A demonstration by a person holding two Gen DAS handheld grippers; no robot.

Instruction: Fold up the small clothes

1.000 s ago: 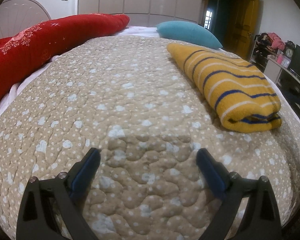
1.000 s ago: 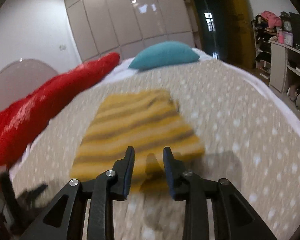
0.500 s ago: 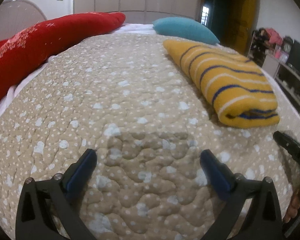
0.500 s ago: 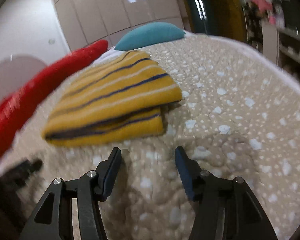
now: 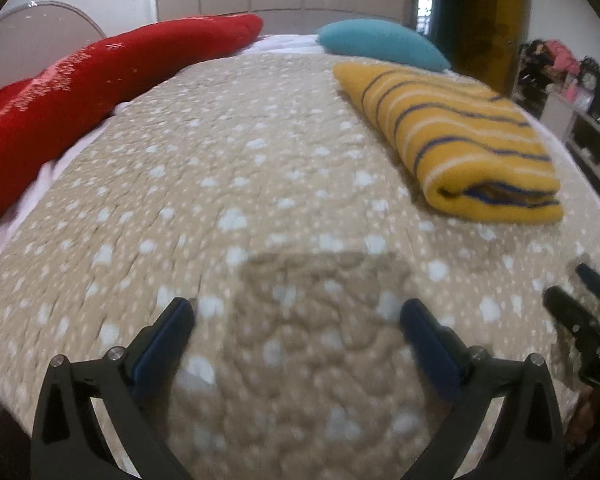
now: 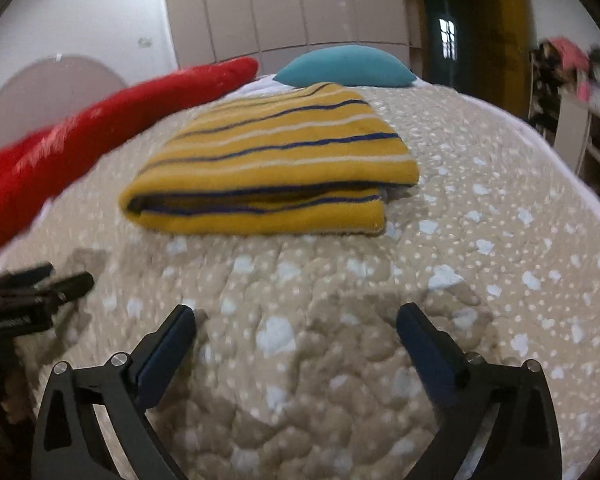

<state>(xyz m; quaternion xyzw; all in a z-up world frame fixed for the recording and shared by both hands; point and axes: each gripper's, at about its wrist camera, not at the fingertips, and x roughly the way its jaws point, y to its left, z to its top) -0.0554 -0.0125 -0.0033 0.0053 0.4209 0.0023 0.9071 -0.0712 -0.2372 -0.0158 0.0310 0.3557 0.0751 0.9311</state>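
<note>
A folded yellow garment (image 5: 456, 136) with thin blue and white stripes lies on the beige dotted bedspread (image 5: 220, 184); in the right wrist view the garment (image 6: 276, 164) sits straight ahead, folded edge toward me. My left gripper (image 5: 296, 316) hovers open over bare quilt, well left of the garment, nothing between its fingers. My right gripper (image 6: 296, 320) is just short of the garment's near edge; its jaws are opening and stand wide with only quilt between them. Each gripper shows at the edge of the other's view.
A long red bolster (image 5: 80, 92) runs along the bed's left side. A teal pillow (image 5: 380, 46) lies at the head, behind the garment. Shelves with clutter (image 5: 572, 80) stand past the bed's right edge. Wardrobe doors (image 6: 292, 4) fill the far wall.
My right gripper has dropped and drawn back from above the garment to the quilt in front of it, and its jaws have spread wide. The left gripper has hardly moved.
</note>
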